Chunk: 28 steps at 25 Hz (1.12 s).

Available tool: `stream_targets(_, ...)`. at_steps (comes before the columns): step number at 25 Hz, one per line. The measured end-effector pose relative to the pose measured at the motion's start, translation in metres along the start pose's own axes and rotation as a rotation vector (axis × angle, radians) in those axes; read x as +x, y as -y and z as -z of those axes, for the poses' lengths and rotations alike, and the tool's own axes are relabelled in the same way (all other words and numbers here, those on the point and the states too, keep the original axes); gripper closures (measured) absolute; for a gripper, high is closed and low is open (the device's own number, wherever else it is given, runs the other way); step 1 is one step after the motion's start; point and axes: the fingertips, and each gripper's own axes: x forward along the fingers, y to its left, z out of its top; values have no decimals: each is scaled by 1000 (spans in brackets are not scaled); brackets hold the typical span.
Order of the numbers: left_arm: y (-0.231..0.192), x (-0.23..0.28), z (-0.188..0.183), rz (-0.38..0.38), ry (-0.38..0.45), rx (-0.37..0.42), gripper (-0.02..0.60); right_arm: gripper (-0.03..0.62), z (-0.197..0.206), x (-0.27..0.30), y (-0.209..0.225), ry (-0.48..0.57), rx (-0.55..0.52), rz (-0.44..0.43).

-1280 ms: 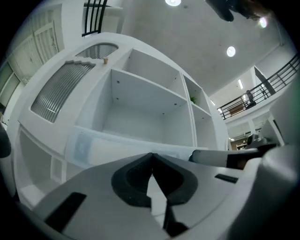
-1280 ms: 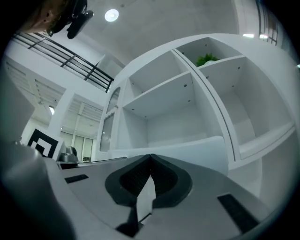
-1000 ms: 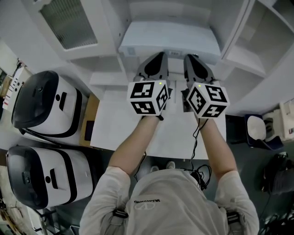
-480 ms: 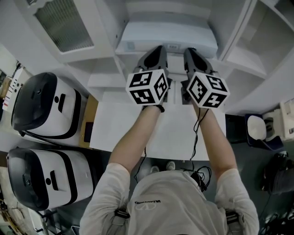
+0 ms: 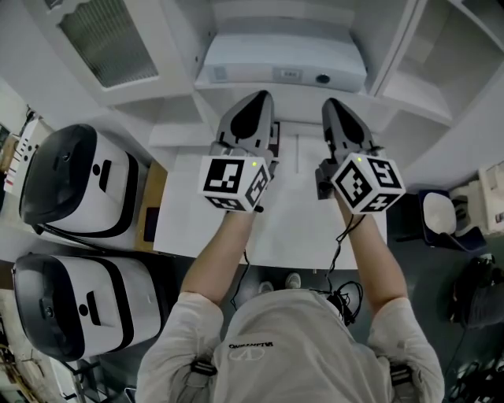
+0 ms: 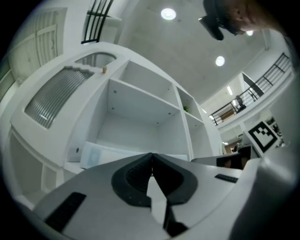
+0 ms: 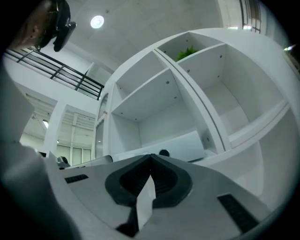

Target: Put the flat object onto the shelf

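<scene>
Flat object (image 5: 279, 64) lay on the shelf (image 5: 295, 98), upper centre, apparently placed. Left gripper (image 5: 258, 98) and right gripper (image 5: 331, 104) hovered below it, fingers together, empty. Next move: draw clear over the bench (image 5: 291, 228).

I log: white shelf unit (image 6: 140, 101); white table (image 5: 177, 228); two black-and-white machines (image 5: 75, 185) at its left; dark floor (image 5: 429, 264); round ceiling lights (image 6: 168, 13); black balcony railing (image 7: 70, 75).

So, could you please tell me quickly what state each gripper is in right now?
Left grey two-jaw gripper: closed, jaws together, holding nothing.
Right grey two-jaw gripper: closed, jaws together, holding nothing.
</scene>
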Motion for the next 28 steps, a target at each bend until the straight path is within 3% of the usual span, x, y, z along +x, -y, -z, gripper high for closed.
stream_targets(3,17,-41,-4,58,3,111,577,583,11,-45,-3,-6,-2,-3)
stream_targets(5,21,-69,-2,67,0,138,577,583,21,-72,-1,-14,-16,7)
stream_targets(12,5,-144,23,-52,-38,-3,577,583,47,-139,11,-57,-28,83)
stream_targets(17,-9,-177,45,-110,-103,22,577,583,57,-177,24,-65,-12,148)
stream_targets(22,-17,-190,44,-133,-117,41,577,584,65,-211,41,-70,2,221)
stream_targets(28,-12,-188,48,-123,-117,26,577,585,67,-221,39,-58,-9,228)
